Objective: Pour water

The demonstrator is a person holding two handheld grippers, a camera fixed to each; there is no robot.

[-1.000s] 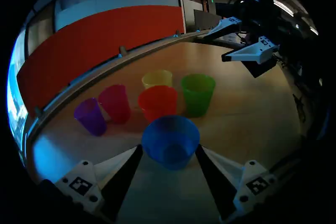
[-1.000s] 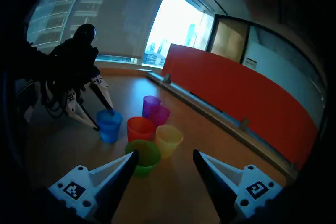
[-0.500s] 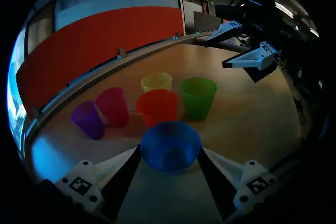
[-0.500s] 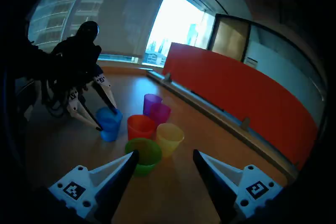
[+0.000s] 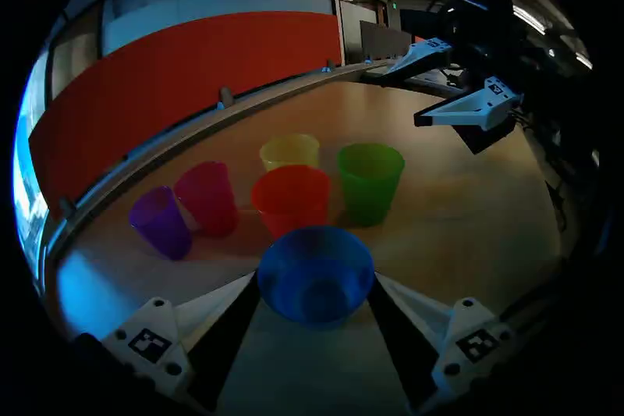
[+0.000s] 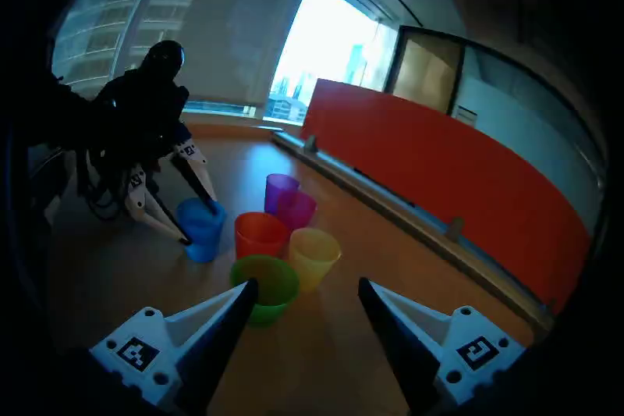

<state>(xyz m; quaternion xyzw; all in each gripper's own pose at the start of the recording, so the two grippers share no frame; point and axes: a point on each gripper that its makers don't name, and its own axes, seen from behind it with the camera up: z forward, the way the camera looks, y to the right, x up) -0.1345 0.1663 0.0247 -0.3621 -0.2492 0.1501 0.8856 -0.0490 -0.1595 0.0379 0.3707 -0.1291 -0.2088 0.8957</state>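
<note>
While pinching blue cup (image 5: 316,260) with left gripper (image 5: 314,279), one finger pressing on each side of the wall, logging its place: just beside red cup (image 5: 292,191), on the side away from yellow cup (image 5: 290,151). Not managing to tell whether touching red cup, nor whether holding any water.

Logging green cup (image 5: 369,174) just beside red cup, toward right gripper (image 6: 306,283); pink cup (image 5: 207,193) and purple cup (image 5: 160,217) on red cup's opposite side.

Carrying right gripper wide and empty, pointing at green cup and stopping short of it, so near red cup but apart.

Judging blue cup light, thin-walled, smooth plastic, probably bowing under a hard squeeze and slipping under a weak one. Judging mid-wall, below rim, the best hold, squeezing modestly. Expecting any tipping to need going slowly.
</note>
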